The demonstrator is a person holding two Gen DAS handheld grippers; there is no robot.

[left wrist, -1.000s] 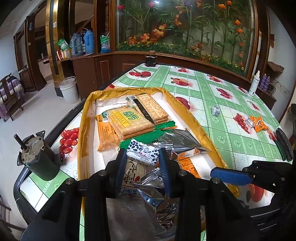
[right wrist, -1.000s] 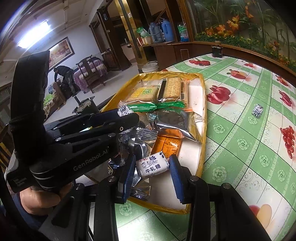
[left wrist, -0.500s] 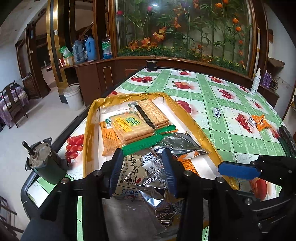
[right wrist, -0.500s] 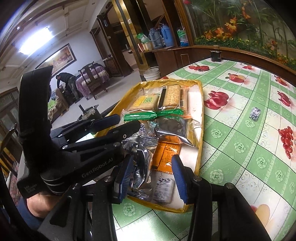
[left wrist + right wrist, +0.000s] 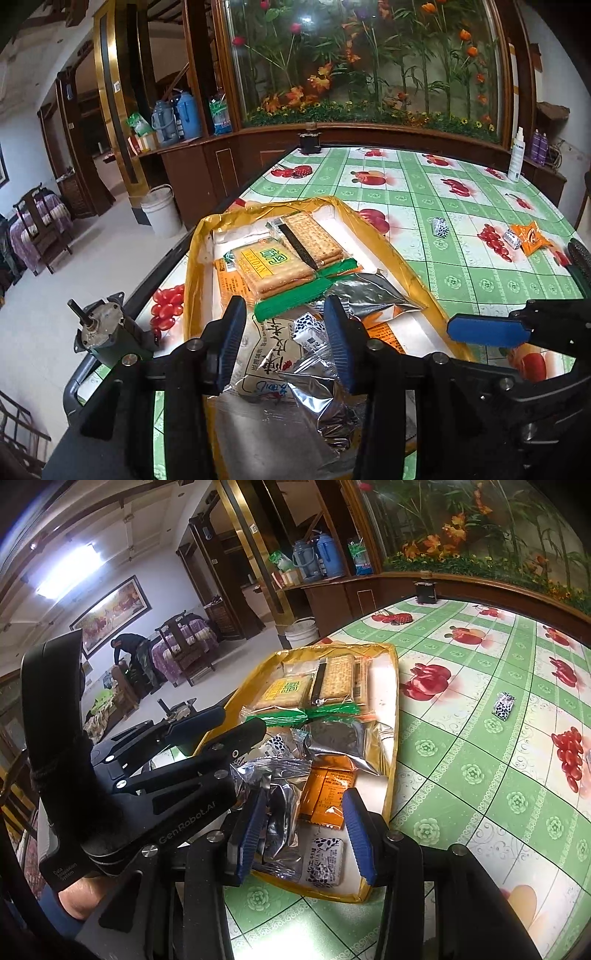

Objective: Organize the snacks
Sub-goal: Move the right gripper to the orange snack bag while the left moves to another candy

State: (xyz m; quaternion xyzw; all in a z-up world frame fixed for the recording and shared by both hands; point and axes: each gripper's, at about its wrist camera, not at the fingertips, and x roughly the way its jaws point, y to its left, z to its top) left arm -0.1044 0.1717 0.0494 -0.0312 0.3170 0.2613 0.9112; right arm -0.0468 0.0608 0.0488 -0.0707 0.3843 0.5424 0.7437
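Observation:
A gold tray (image 5: pixel 417 280) (image 5: pixel 391 775) on the green fruit-print table holds cracker packs (image 5: pixel 275 264), silver foil bags (image 5: pixel 369 293), an orange packet (image 5: pixel 327 794) and small milk candies. My left gripper (image 5: pixel 282 343) is open and empty above the tray's near end, over a candy (image 5: pixel 308 326) and a white printed bag (image 5: pixel 269 354). My right gripper (image 5: pixel 306 836) is open and empty above the tray's near corner; a milk candy (image 5: pixel 323 862) lies flat in the tray between its fingers. Loose candies (image 5: pixel 440 227) and an orange snack (image 5: pixel 532 238) lie on the table.
A small motor (image 5: pixel 99 332) stands at the table's left edge. A spray bottle (image 5: pixel 516 155) and a dark box (image 5: pixel 310 142) stand at the far edge by a glass flower display. A white bucket (image 5: pixel 160 210) sits on the floor left.
My right gripper let the milk candy drop into the tray's near corner and rose with open fingers. My left gripper released its candy into the tray and lifted back.

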